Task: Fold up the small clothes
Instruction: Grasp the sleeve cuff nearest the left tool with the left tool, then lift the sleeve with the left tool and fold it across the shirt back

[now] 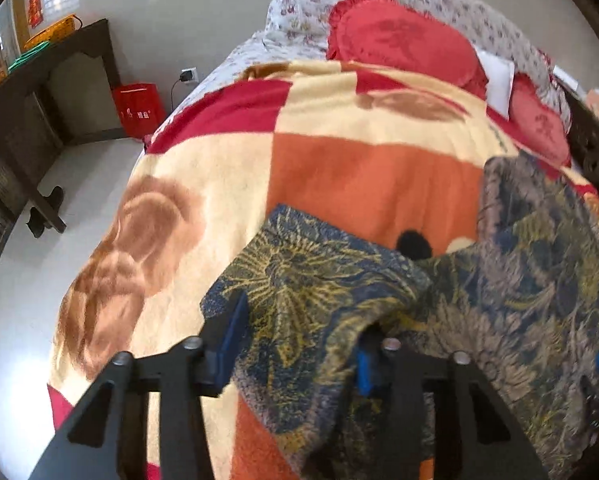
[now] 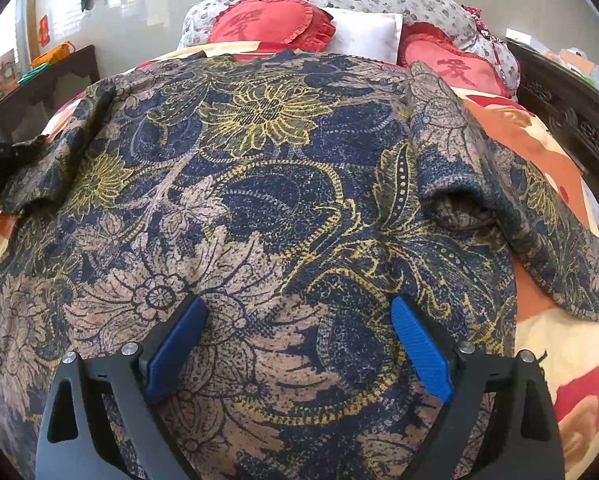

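A top with a dark blue, tan and yellow flower print (image 2: 267,184) lies spread flat on the bed's blanket (image 2: 539,140). My right gripper (image 2: 298,302) hovers over its lower middle, blue pads wide apart with only flat cloth below them. In the left wrist view, one sleeve (image 1: 307,272) is bunched and raised off the blanket (image 1: 339,168). My left gripper (image 1: 299,320) is shut on it; the cloth fills the gap and covers the right pad. The right wrist view shows that lifted sleeve (image 2: 47,168) at the far left. The other sleeve (image 2: 539,220) lies out to the right.
Red heart pillows (image 2: 267,24) and a white pillow (image 2: 363,36) sit at the bed's head. A dark carved bed frame (image 2: 571,120) runs along the right. Left of the bed are white floor (image 1: 39,280), a dark wooden desk (image 1: 39,100) and a red bag (image 1: 137,108).
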A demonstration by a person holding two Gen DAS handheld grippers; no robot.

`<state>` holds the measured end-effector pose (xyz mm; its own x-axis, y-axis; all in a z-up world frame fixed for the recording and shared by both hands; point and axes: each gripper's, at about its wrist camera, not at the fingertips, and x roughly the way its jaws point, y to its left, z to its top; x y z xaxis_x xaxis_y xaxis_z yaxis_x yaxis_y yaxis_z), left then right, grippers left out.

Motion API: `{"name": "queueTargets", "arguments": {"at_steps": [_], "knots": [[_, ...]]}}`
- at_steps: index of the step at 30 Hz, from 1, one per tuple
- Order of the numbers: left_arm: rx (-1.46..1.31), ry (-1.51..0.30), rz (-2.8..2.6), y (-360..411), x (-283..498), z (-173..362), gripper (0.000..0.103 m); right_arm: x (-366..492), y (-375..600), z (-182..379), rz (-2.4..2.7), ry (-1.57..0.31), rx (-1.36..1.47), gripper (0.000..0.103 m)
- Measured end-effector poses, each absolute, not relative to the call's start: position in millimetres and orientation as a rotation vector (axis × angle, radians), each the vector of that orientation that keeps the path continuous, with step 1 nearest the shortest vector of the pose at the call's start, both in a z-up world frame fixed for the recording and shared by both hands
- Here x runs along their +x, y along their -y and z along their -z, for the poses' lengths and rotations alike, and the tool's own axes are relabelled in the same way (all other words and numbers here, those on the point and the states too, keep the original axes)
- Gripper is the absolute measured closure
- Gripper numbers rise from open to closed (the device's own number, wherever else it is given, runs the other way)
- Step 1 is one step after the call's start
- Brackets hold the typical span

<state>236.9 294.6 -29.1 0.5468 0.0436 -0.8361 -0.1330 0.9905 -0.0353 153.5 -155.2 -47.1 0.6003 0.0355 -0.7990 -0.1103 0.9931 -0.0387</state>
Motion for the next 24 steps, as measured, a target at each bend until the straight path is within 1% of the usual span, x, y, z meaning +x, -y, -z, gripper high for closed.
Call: {"name": "queueTargets", "arguments": {"at_steps": [1, 2, 3, 4, 5, 9, 12, 20, 24], "knots": [[-0.104, -0.983, -0.105, -292.3, 237.3, 26.9, 0.065, 153.3, 155.6, 47.1, -0.085, -0.923, -0.087, 0.002], [-0.114, -0.978, -0.100, -286.5, 228.6, 23.0, 0.077, 153.7, 155.1, 47.1, -0.084, -0.923, -0.087, 0.002], [-0.126, -0.974, -0.099, -287.6, 222.3, 20.0, 0.085, 153.4, 155.6, 47.0, -0.085, -0.923, -0.087, 0.002], [-0.135, -0.964, -0.106, -288.2, 217.7, 18.0, 0.088, 153.5, 155.3, 47.0, -0.085, -0.923, -0.087, 0.002], [-0.141, -0.945, -0.116, -289.8, 214.9, 12.4, 0.095, 153.4, 155.7, 47.0, -0.085, -0.923, -0.086, 0.002], [-0.203, -0.817, -0.172, -308.7, 197.5, -23.6, 0.096, 153.3, 155.8, 46.9, -0.086, -0.923, -0.086, 0.002], [-0.261, -0.711, -0.224, -331.5, 177.4, -62.8, 0.096, 153.4, 155.5, 47.0, -0.085, -0.923, -0.087, 0.002], [-0.224, -0.422, -0.422, -373.8, 129.2, -176.3, 0.096, 153.7, 155.4, 47.2, -0.085, -0.923, -0.088, 0.002], [-0.243, -0.336, -0.476, -392.2, 117.3, -217.0, 0.097, 153.3, 155.3, 47.2, -0.085, -0.924, -0.087, 0.002]]}}
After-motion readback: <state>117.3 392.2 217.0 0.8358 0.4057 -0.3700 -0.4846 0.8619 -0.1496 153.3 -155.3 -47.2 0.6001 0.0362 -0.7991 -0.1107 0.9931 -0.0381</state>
